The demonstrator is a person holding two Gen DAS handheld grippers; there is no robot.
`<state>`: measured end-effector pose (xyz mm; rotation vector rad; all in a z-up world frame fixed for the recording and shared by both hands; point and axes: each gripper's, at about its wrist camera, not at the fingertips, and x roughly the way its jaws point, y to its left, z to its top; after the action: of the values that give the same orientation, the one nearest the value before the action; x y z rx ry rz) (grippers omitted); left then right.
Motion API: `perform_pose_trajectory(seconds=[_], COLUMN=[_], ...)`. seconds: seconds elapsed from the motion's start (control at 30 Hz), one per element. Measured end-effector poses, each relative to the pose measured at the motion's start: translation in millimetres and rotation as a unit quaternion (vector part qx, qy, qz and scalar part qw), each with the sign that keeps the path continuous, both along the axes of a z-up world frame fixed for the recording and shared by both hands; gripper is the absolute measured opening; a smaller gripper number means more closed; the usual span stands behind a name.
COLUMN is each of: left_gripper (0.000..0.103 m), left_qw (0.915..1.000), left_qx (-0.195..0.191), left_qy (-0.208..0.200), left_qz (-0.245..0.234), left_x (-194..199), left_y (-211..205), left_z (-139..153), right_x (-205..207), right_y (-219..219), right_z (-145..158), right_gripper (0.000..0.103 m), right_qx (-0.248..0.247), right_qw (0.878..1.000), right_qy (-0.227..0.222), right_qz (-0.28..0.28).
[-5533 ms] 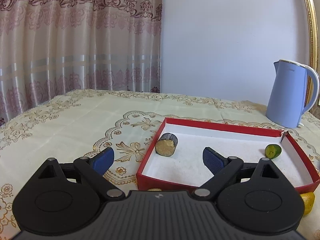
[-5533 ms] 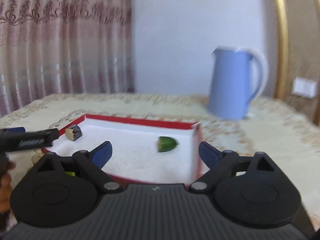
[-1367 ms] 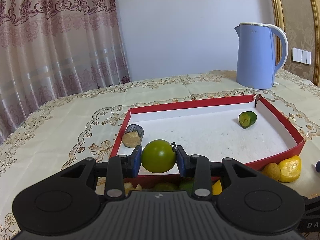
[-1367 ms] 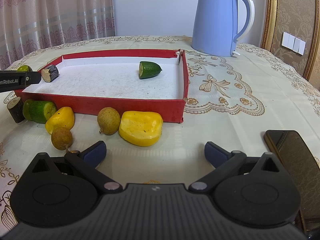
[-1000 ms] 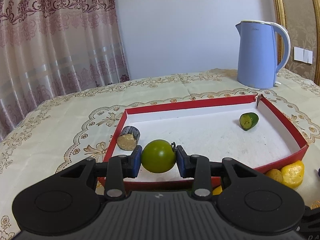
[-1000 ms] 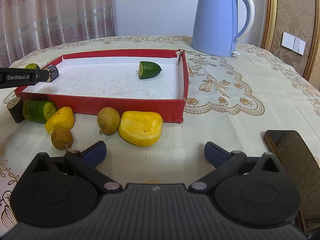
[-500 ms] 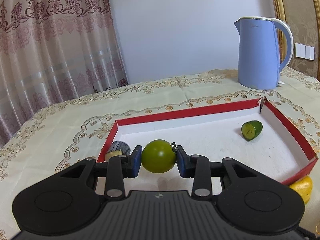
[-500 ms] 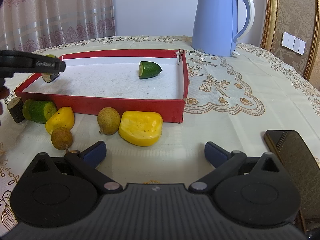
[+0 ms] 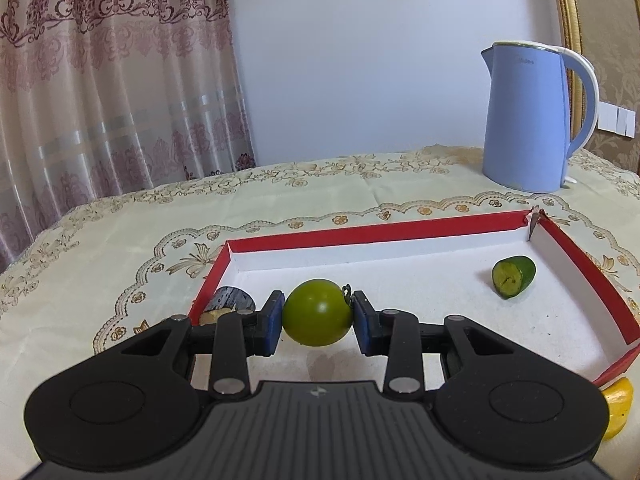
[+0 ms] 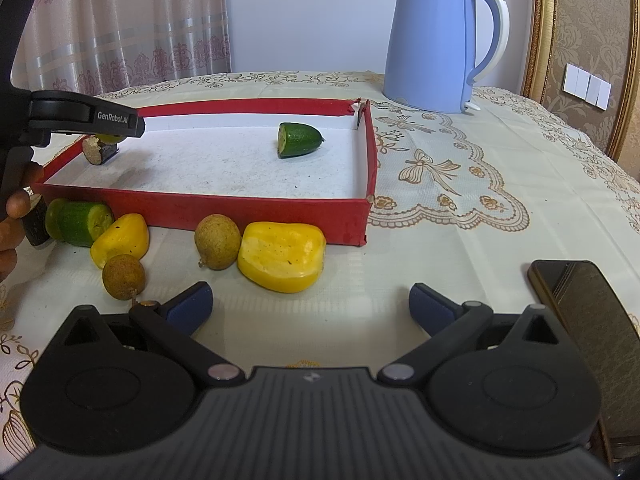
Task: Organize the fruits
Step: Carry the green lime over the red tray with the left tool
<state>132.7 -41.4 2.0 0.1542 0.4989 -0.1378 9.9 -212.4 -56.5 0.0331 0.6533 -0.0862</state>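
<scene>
My left gripper (image 9: 317,322) is shut on a round green fruit (image 9: 316,312), held just above the white floor of the red box (image 9: 368,234) near its left end. In the right wrist view that left gripper (image 10: 132,126) reaches over the red box (image 10: 224,206) from the left. Inside the box lie a dark-skinned cut piece (image 9: 230,300) and a green cut half (image 9: 512,276). My right gripper (image 10: 308,304) stands open above the tablecloth in front of the box. Near it lie a large yellow piece (image 10: 280,256), a brown round fruit (image 10: 218,242) and a smaller brown fruit (image 10: 123,277).
A blue kettle (image 10: 436,40) stands behind the box at the back right. A dark phone (image 10: 584,308) lies on the cloth at the right. More pieces lie in front of the box: a small yellow piece (image 10: 120,238) and a green chunk (image 10: 82,220). A person's hand (image 10: 16,204) shows at the left edge.
My left gripper has carried the green fruit forward from the box's near wall to over its floor, close to the dark cut piece. The right gripper has stayed still.
</scene>
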Motion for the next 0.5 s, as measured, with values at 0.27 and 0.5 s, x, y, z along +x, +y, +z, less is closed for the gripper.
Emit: perform_pose_trajectory(seconds=[0.27, 0.5], left_gripper=[0.035, 0.035], left_qw=[1.0000, 1.0000], left_qx=[-0.002, -0.002], left_qy=[0.002, 0.005], left_qz=[0.002, 0.005], left_x=[1.3, 2.5], left_y=[0.3, -0.5], left_z=[-0.1, -1.8], right_x=[0.1, 0.1], right_y=[-0.1, 0.0], right_z=[0.1, 0.1], right_gripper=[0.103, 0.103], right_qx=[0.000, 0.000], right_qw=[1.000, 1.000], right_qy=[0.000, 0.000], right_qz=[0.000, 0.000])
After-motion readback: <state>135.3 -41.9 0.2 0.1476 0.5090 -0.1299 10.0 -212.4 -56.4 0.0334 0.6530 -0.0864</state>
